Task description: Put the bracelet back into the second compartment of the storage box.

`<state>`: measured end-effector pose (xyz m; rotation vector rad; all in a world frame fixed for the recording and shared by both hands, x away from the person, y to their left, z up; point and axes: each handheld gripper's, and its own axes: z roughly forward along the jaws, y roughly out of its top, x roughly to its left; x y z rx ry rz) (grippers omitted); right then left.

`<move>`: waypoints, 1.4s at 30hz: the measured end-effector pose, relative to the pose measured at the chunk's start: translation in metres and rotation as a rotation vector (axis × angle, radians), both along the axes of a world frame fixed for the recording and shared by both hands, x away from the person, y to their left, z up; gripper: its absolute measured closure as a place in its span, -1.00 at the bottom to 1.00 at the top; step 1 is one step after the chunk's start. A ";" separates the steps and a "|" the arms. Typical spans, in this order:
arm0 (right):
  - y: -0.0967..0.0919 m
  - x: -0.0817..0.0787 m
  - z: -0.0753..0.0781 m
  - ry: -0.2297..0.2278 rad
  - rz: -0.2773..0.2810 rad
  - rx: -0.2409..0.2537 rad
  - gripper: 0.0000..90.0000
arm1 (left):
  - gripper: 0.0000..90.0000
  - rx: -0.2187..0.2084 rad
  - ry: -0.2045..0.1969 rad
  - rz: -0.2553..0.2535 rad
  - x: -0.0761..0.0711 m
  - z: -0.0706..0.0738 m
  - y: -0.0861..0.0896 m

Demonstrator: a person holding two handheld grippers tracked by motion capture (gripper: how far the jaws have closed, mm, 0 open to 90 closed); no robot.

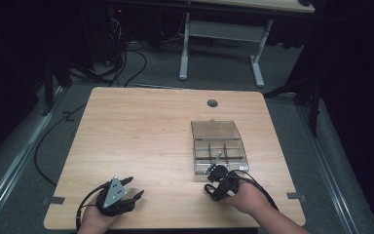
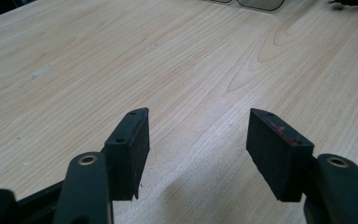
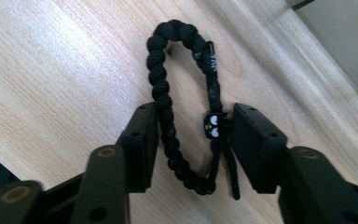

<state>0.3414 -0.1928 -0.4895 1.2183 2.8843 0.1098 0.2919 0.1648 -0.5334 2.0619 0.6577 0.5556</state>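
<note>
The right gripper (image 3: pixel 193 128) sits at the near right part of the table (image 1: pixel 141 126). Its jaws are closed in on a black braided bracelet (image 3: pixel 168 93): the left pad touches the braided side of the loop, and the right pad touches the small black skull bead (image 3: pixel 216 126) on the cord side. The loop lies flat on the wood and extends forward beyond the jaw tips. Two cord ends trail back between the jaws.

In the high view, the right gripper (image 1: pixel 217 181) lies just beside the near edge of a clear plastic compartment box (image 1: pixel 219 146). The box lid is open and folded away to the far side. The compartments hold small items that are too small to identify. The box is the closest obstruction ahead of this gripper.

The left gripper (image 2: pixel 198 135) has its jaws set wide apart with nothing between them. The jaws rest low over bare wood. In the high view, the left gripper (image 1: pixel 126 197) is at the near left part of the table, well apart from the box and the bracelet.

A round grey cable port (image 1: pixel 212 103) is set in the table near its far edge. Beyond the table, a white-legged desk (image 1: pixel 224 34) and loose cables (image 1: pixel 126 63) stand on the floor.
</note>
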 end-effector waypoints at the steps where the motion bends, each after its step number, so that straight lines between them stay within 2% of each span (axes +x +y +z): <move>1: 0.001 -0.001 0.000 -0.010 -0.003 -0.010 0.27 | -0.11 0.000 -0.001 0.000 0.000 0.000 0.000; 5: 0.003 -0.002 0.000 -0.023 0.018 -0.031 0.36 | -0.11 0.001 -0.001 0.000 0.000 0.000 0.000; 9: 0.005 -0.004 0.001 -0.023 0.039 -0.036 0.55 | -0.11 0.001 -0.001 0.000 0.000 0.000 0.000; 22: 0.005 -0.002 0.004 -0.007 0.064 -0.038 0.60 | -0.11 -0.001 -0.003 -0.003 0.000 0.000 0.000; 29: -0.006 0.001 0.017 -0.004 0.046 -0.025 0.60 | -0.11 0.001 -0.004 -0.003 0.000 0.000 0.000; 42: -0.023 0.020 0.056 -0.055 0.007 -0.022 0.60 | -0.12 -0.002 -0.003 -0.004 0.000 0.000 0.000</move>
